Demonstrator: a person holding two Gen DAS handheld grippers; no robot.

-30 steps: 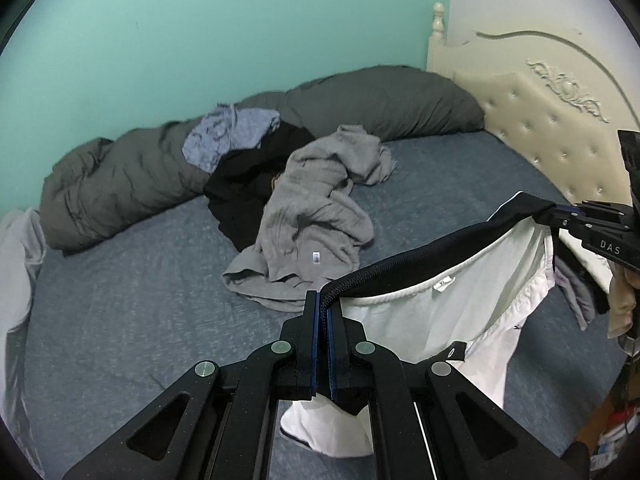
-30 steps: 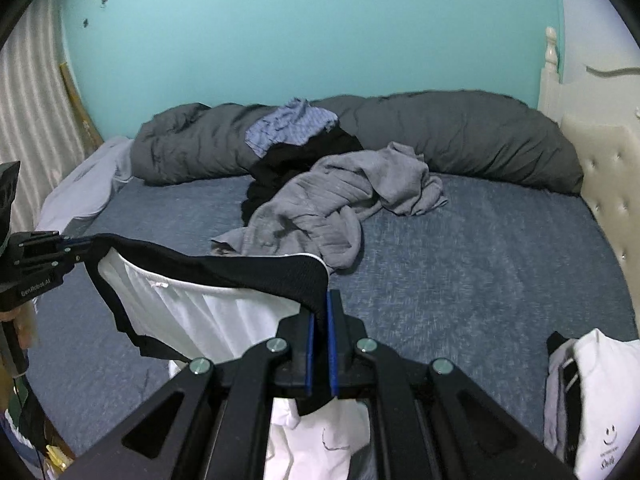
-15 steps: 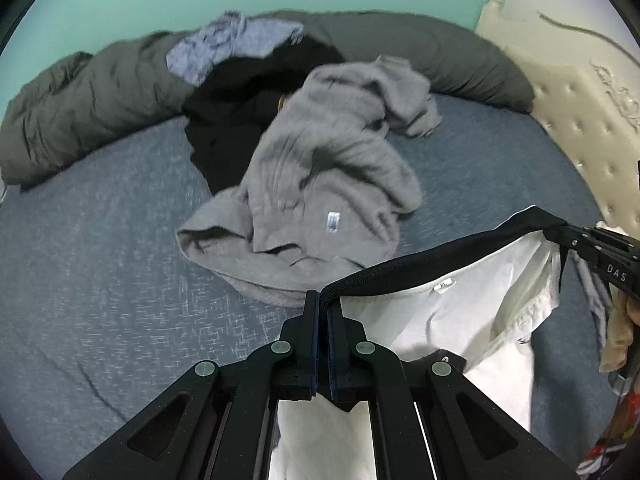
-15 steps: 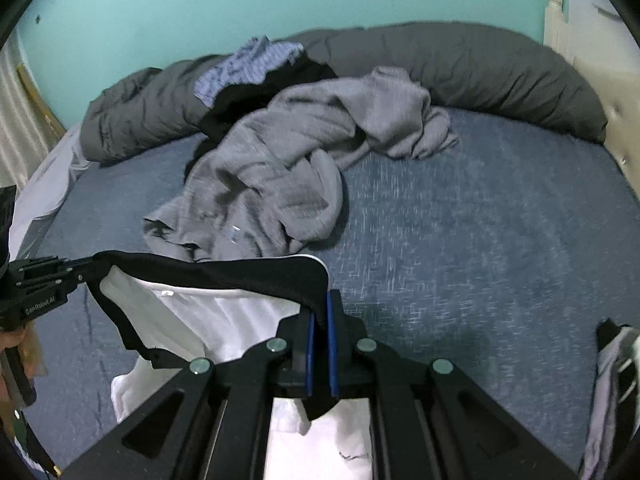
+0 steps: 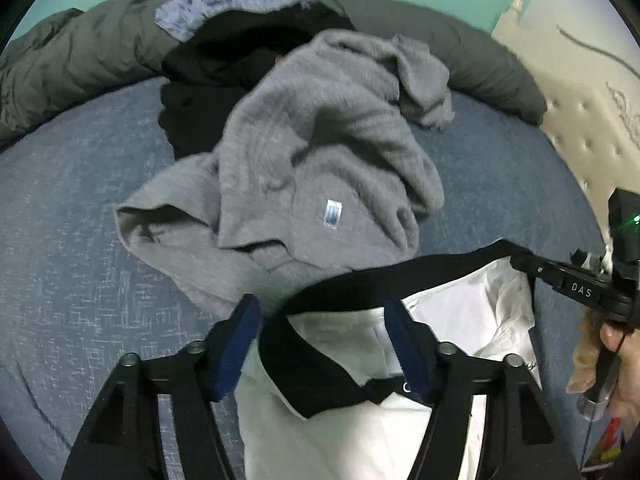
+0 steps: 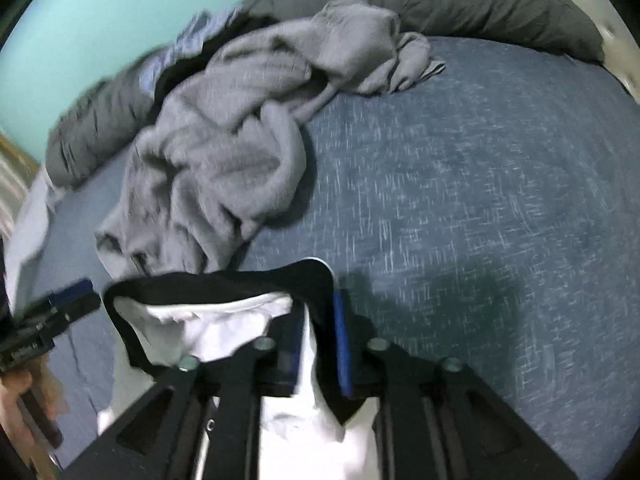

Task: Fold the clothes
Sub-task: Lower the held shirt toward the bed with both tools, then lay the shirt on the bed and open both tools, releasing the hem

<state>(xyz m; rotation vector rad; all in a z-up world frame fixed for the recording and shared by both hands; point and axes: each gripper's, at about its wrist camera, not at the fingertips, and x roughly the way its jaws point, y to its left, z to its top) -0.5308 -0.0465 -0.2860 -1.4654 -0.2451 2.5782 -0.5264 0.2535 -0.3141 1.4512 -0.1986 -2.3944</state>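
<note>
Since the white polo shirt [image 5: 352, 432] looks light and limp, its black collar [image 5: 400, 280] is best gripped, near the grey sweater [image 5: 320, 152], though both the left gripper [image 5: 322, 344] and right gripper [image 6: 318, 340] are parted, nothing clamped.

Each camera sits just behind its own gripper and looks forward and down along the fingers at the bed [image 5: 80, 240]. The left view sees the right gripper [image 5: 516, 260] at its right edge; the right view sees the left gripper [image 6: 76, 292] at its left edge. Both share, close up, the white shirt [image 5: 340, 432] and the grey sweater [image 6: 212, 152] behind it.
</note>
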